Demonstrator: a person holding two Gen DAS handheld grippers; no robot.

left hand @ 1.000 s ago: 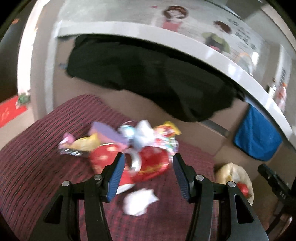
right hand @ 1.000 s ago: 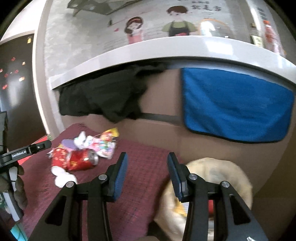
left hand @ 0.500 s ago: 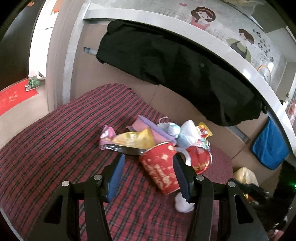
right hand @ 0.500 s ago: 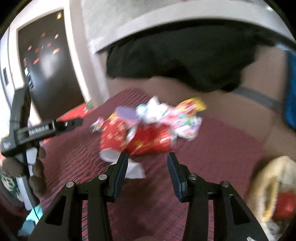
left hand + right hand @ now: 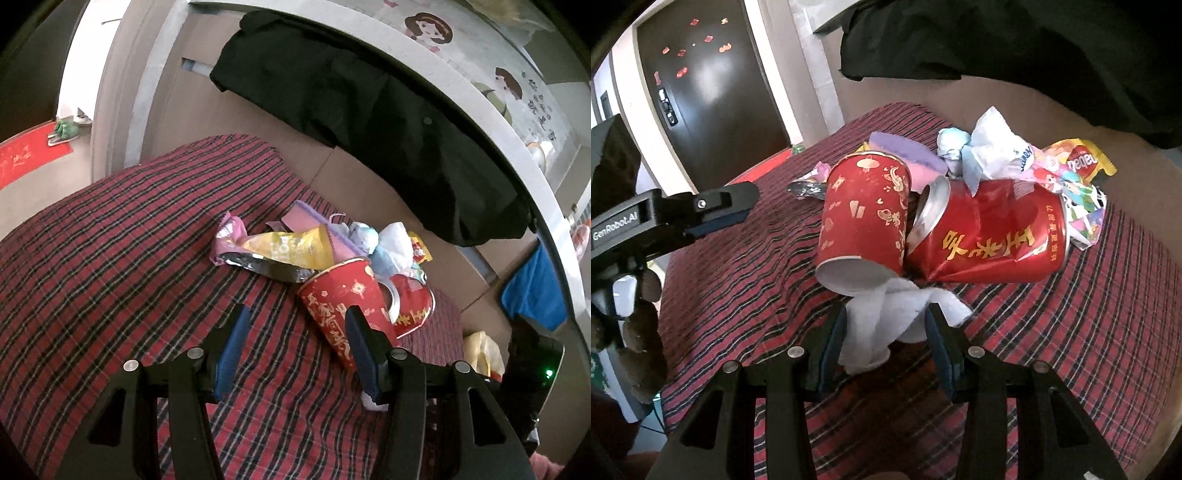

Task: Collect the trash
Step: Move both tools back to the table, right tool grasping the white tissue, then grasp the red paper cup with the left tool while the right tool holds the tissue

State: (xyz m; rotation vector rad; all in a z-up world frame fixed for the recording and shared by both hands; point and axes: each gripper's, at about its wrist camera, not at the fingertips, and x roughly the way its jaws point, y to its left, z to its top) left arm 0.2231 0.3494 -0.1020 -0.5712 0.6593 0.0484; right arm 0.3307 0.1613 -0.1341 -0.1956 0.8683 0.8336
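Note:
A trash pile lies on a red plaid cloth [image 5: 110, 266]: a red paper cup [image 5: 864, 214] on its side, a crushed red can [image 5: 993, 236], a white crumpled tissue [image 5: 886, 317], a yellow-and-pink foil wrapper [image 5: 266, 251], a purple card [image 5: 905, 147] and other wrappers [image 5: 1075, 173]. My right gripper [image 5: 886, 332] is open, its jaws on either side of the white tissue. My left gripper [image 5: 295, 339] is open and empty over the cloth just left of the cup [image 5: 340, 306]; it also shows in the right wrist view [image 5: 720, 206].
A black garment [image 5: 369, 110] hangs from a white counter edge [image 5: 480, 99] behind the pile. A blue towel [image 5: 535, 288] hangs further right. A yellowish bag [image 5: 480, 350] sits low on the right. A dark door [image 5: 701, 92] stands at the left.
My right gripper has swung left and come in close to the pile, its jaws now around the white tissue. My left gripper has shifted left of the cup.

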